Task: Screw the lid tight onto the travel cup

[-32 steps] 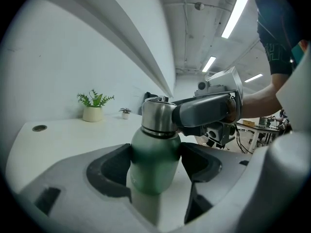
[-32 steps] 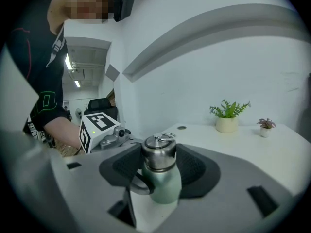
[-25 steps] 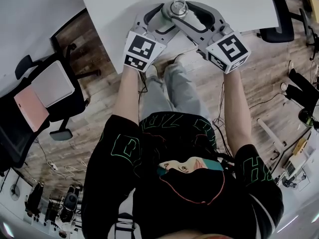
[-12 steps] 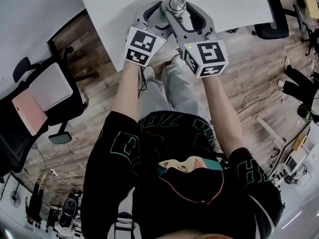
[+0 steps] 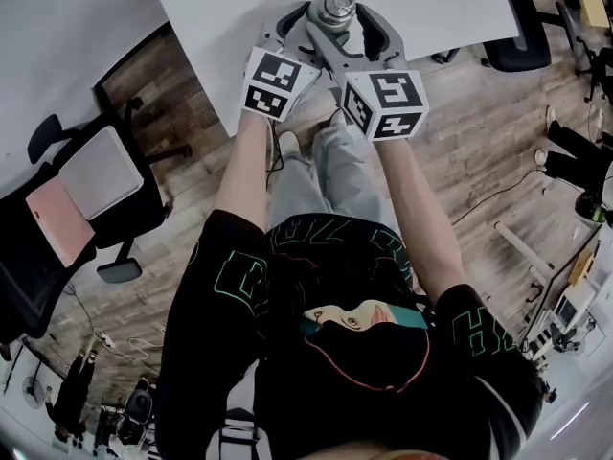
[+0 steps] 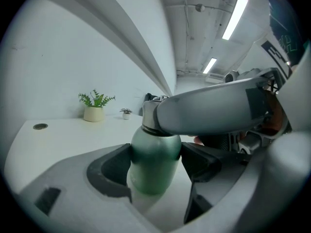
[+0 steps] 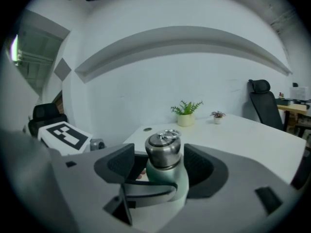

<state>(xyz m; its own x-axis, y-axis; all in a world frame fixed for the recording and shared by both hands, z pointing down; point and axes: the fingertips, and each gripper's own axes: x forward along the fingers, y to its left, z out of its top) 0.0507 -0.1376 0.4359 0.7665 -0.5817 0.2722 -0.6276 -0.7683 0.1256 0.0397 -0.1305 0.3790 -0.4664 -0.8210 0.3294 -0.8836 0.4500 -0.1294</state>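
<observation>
At the far left an office chair point(image 5: 91, 171) is standing on the wooden floor, apart from the white tabletop point(image 5: 230, 17). I am holding the left hand-held gripper point(image 6: 155, 165) closed on the travel cup point(image 6: 153, 152). Its two dark pads are pressing on the green body from either side, below the shoulder. The cup is standing upright on the tabletop close to the near edge, between my two grippers. Its steel lid point(image 7: 163, 148) is sitting on the neck with a small ring on top.

The right hand-held gripper point(image 7: 159, 161) is reaching in over the left one, and its jaws are flanking the lid. They have just been opening. The lid is standing between the pads, with a thin gap showing on each side, so nothing is gripped there. Its marker cube point(image 5: 385, 103) is sitting just beside the left one point(image 5: 278, 82).

Further right and back on the tabletop, a potted plant point(image 7: 185, 113) and a smaller one point(image 7: 217, 115) are standing well apart from the cup.
</observation>
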